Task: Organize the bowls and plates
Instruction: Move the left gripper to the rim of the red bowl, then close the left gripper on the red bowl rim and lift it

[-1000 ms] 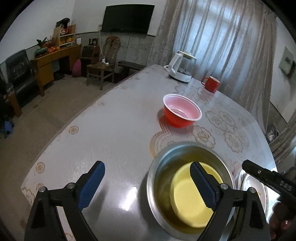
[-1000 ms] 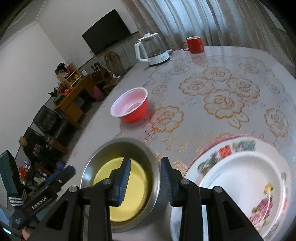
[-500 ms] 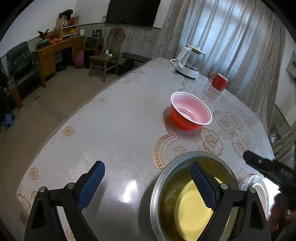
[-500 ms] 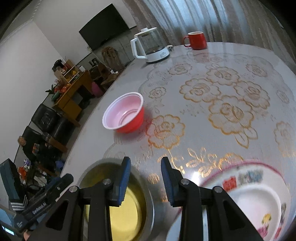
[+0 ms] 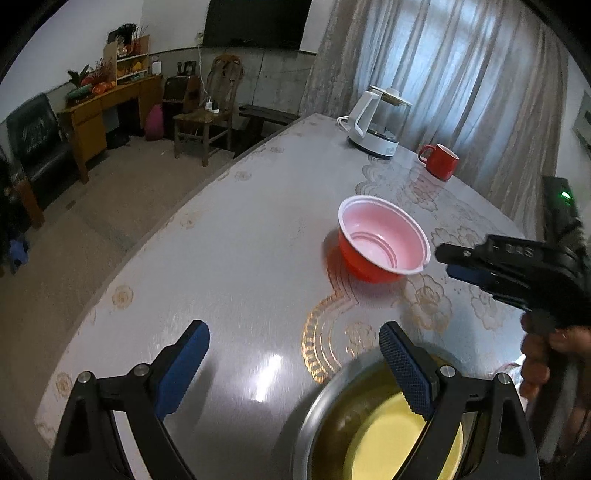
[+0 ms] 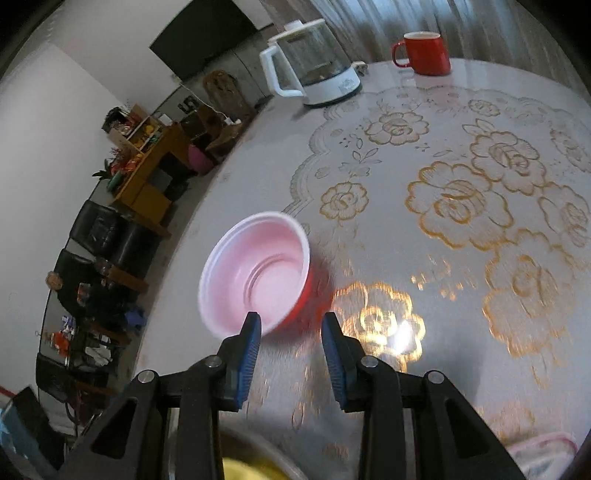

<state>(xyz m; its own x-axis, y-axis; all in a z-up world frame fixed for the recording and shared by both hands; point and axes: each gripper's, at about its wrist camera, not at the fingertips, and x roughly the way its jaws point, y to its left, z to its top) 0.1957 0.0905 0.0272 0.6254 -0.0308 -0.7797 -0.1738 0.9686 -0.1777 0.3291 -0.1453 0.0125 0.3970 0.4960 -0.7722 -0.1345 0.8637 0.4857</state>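
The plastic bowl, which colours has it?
Red outside, pale pink inside, white rim; left wrist view.

kettle point(image 6: 314, 70) white with clear body, far end of counter point(image 5: 229, 258) | red mug point(image 6: 424, 53) near kettle | black TV point(image 5: 255, 22) on wall | wooden chair point(image 5: 207, 122) on floor | pale curtains point(image 5: 461, 74) behind counter

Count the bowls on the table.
2: a red bowl mid-table near the right gripper, and a metal bowl at the near edge; more could lie outside the views.

Black gripper point(image 6: 291, 334), blue ribbed pads point(image 6: 250, 347)
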